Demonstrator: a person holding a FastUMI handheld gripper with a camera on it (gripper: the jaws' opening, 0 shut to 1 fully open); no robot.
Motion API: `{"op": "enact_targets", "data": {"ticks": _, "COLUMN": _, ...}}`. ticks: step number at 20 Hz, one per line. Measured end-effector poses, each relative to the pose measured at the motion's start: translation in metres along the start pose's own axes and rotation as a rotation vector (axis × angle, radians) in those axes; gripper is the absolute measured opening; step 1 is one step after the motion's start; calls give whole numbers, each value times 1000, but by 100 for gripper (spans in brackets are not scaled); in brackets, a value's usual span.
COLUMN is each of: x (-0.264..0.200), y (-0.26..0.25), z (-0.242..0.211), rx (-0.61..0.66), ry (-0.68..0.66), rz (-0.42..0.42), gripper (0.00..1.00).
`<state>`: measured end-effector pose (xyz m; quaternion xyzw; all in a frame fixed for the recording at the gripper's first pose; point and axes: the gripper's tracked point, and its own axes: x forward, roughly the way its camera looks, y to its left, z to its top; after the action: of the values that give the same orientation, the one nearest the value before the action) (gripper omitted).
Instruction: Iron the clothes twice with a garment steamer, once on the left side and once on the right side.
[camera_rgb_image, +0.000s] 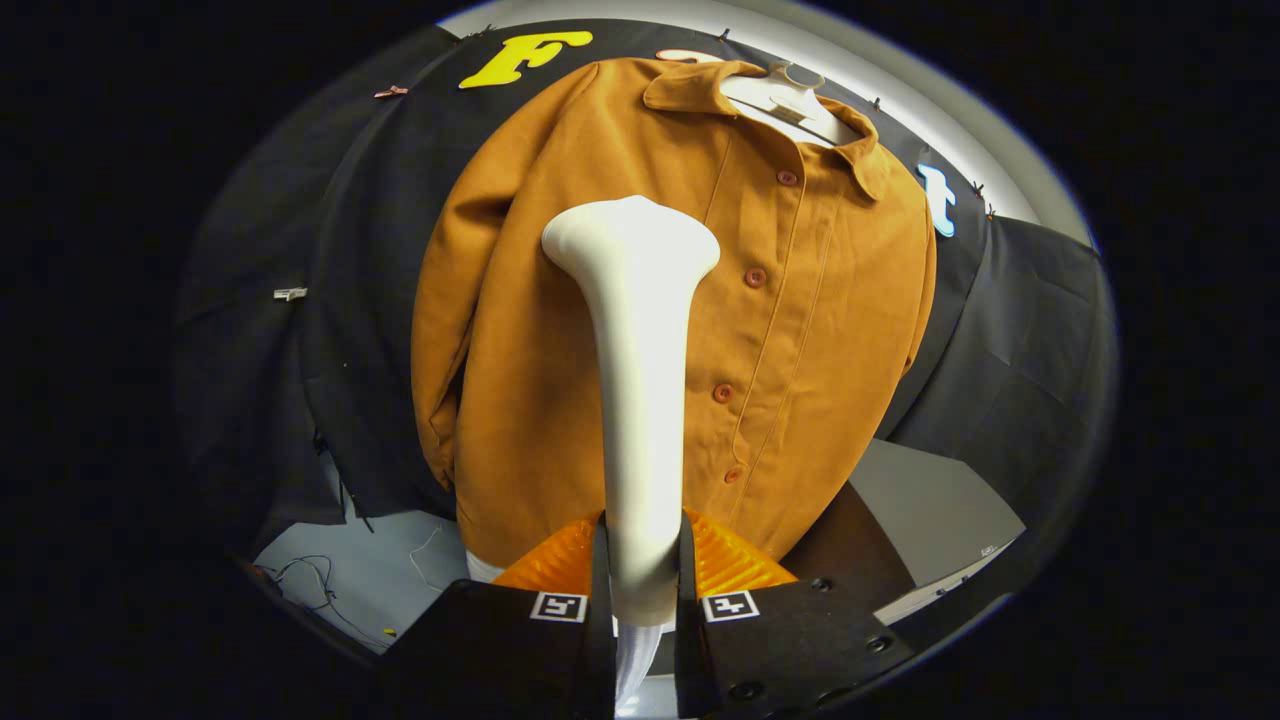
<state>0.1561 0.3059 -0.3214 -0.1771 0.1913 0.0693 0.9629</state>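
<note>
- Gripper (641, 585) pinching white garment steamer (636, 380) handle, both fingers pressed on it.
- Steamer stands up from between fingers, flared head against orange-brown shirt (690, 310), left of button row (754, 277).
- Shirt hangs on white hanger (790, 100), front facing, buttoned, before black cloth wall (1000, 330).

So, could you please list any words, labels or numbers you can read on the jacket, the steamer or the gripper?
Jacket and its hanger: no text to read.
Steamer, clamped between the fingers of the gripper: no text to read.
Square markers on the gripper: black-and-white patterns, not words or numbers.
</note>
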Motion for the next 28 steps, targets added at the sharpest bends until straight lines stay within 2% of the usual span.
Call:
{"op": "enact_targets", "data": {"ticks": 8, "x": -9, "y": -2, "z": -58, "rx": 9, "ry": 112, "rz": 37, "gripper": 27}}
{"op": "enact_targets", "data": {"ticks": 14, "x": -34, "y": -16, "z": -70, "rx": 31, "ry": 107, "rz": 49, "gripper": 27}}
{"op": "enact_targets", "data": {"ticks": 28, "x": -108, "y": -100, "z": -3, "rx": 158, "ry": -70, "rz": 13, "gripper": 27}}
